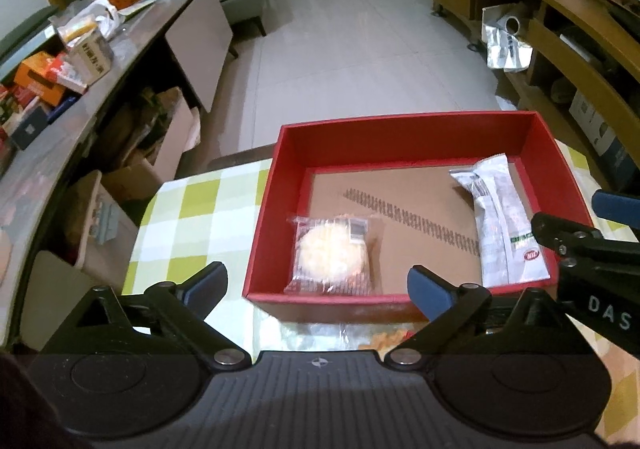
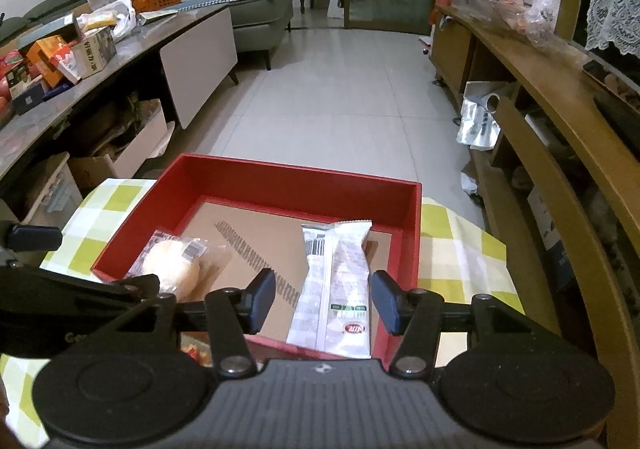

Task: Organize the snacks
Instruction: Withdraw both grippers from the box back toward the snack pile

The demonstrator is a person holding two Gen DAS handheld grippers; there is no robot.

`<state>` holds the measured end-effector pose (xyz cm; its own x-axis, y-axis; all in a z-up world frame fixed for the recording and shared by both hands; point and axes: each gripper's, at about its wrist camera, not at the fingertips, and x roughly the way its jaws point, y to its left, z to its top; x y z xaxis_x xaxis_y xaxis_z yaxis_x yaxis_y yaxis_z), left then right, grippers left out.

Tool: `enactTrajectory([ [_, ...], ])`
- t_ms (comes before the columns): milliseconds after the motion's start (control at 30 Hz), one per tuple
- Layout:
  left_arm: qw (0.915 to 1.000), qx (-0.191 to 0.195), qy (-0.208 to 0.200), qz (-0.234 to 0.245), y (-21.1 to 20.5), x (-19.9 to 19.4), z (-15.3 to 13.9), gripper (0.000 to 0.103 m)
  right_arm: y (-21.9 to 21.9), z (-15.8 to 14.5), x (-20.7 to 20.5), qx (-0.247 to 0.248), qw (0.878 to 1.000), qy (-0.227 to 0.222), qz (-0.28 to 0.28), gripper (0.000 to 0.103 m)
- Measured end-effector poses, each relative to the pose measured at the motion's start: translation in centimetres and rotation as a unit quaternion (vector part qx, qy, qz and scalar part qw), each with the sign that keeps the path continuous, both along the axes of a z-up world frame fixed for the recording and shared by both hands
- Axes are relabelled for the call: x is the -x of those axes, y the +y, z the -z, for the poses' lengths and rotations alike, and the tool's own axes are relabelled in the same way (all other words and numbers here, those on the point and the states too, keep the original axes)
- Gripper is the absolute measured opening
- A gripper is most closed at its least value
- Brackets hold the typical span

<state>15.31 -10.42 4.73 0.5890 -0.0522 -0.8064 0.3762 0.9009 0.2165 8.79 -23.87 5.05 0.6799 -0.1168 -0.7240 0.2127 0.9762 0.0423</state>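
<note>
From the left wrist camera, the left claw hovers wide apart and holding nothing, just short of the near wall of the red box. The right claw reaches in over the box's right wall; whether it is spread or closed cannot be told from here. The box stands on a desk covered by a green-and-white checked cloth, with pale tiled floor beyond the box. Inside the box, on its brown cardboard bottom, a round bun in clear wrap lies against the near wall, and a long white snack packet lies along the right wall. Something orange in clear wrap shows on the cloth just in front of the box.

From the right wrist camera, the right claw is moderately spread and grips nothing, its fingers to either side of the white snack packet without touching it. The left claw shows at the left of the red box. The wrapped bun lies in the box's near left corner. A cluttered sideboard stands well left of the box, wooden shelving to its right.
</note>
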Motion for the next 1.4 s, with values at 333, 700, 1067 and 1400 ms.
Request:
enactTrajectory([
  [333, 0.9998, 0.001, 0.012, -0.013, 2.1, 2.4, -0.1, 0.099, 2.3, -0.2, 2.6, 0.005, 1.0, 0.012, -0.023, 0.059],
  [700, 0.9994, -0.017, 0.024, -0.017, 3.9, 5.7, 0.6, 0.099, 4.1, 0.3, 5.2, 0.003, 0.999, 0.032, -0.041, 0.059],
  [1067, 0.9984, -0.038, 0.038, -0.016, 5.4, 8.4, 1.8, 0.099, 5.0, 0.8, 7.2, 0.002, 0.997, 0.049, -0.053, 0.06],
  [1400, 0.9972, -0.052, 0.052, -0.009, 5.8, 10.8, 2.9, 0.099, 5.9, 1.5, 8.4, 0.009, 0.996, 0.068, -0.064, 0.06],
])
